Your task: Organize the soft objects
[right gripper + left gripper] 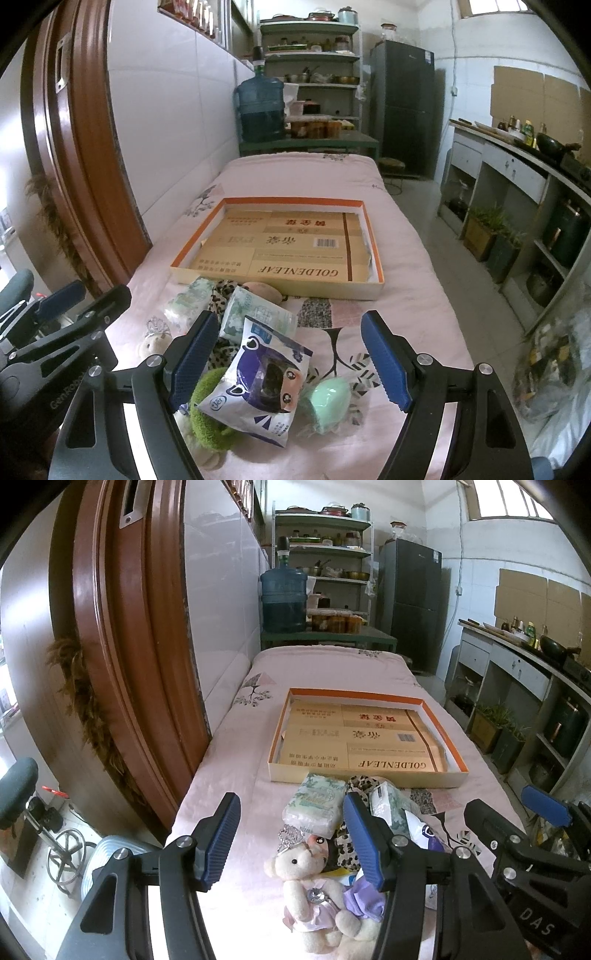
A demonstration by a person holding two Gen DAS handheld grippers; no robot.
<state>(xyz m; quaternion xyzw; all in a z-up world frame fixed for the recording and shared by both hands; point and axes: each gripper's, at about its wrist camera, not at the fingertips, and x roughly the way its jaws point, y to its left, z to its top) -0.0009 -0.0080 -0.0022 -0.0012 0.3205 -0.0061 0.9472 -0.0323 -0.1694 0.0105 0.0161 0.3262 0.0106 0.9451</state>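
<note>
A heap of soft things lies on the pink bedspread in front of a shallow orange-rimmed box [443, 734] lined with cardboard. In the left wrist view my left gripper [291, 838] is open above a white teddy bear in a pink dress [314, 897], with a green tissue pack [317, 805] and a leopard-print cloth [347, 845] just beyond. In the right wrist view my right gripper [291, 354] is open above a purple and white packet [262, 387], with a mint green sponge [327, 400], a green fuzzy toy [207, 406] and another tissue pack [258, 314] around it.
A brown wooden door [122, 646] and white tiled wall run along the bed's left side. A water jug [283, 598], shelves and a dark fridge [410, 602] stand past the bed's far end. A kitchen counter [517, 162] lines the right side, across a floor aisle.
</note>
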